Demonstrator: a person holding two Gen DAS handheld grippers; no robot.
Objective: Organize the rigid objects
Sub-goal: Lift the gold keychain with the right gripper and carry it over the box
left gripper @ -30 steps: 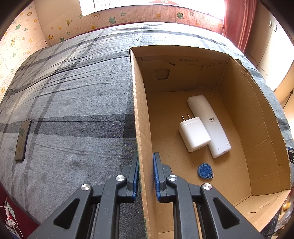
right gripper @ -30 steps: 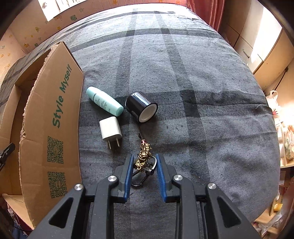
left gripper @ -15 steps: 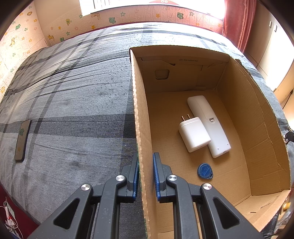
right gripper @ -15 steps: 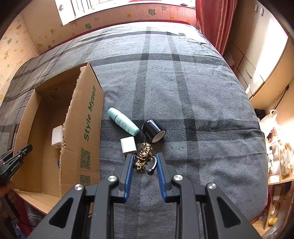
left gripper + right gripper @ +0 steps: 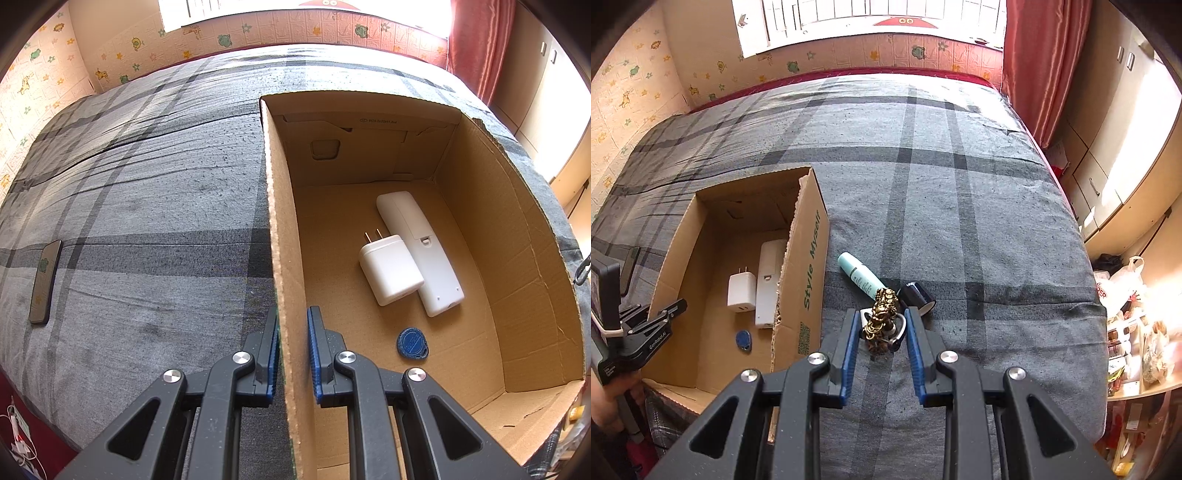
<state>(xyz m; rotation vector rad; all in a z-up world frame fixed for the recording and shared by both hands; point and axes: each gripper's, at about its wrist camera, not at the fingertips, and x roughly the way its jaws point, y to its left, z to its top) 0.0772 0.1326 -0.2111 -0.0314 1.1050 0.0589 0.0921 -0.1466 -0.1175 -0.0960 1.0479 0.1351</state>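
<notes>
Brass charm keychain (image 5: 881, 313) pinched in right tongs (image 5: 880, 326), teal tube (image 5: 860, 273) just beyond; left tongs (image 5: 292, 346) clamping cardboard box (image 5: 286, 236) wall, white charger (image 5: 389, 268) inside to their right

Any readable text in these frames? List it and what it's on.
"Style Myself": green print on cardboard box outer wall.
"GenRobot.AI": left gripper body.
QR codes on the box: not decodable.
Small code inside the box's far wall: too blurred.
Teal tube label: too small.
</notes>
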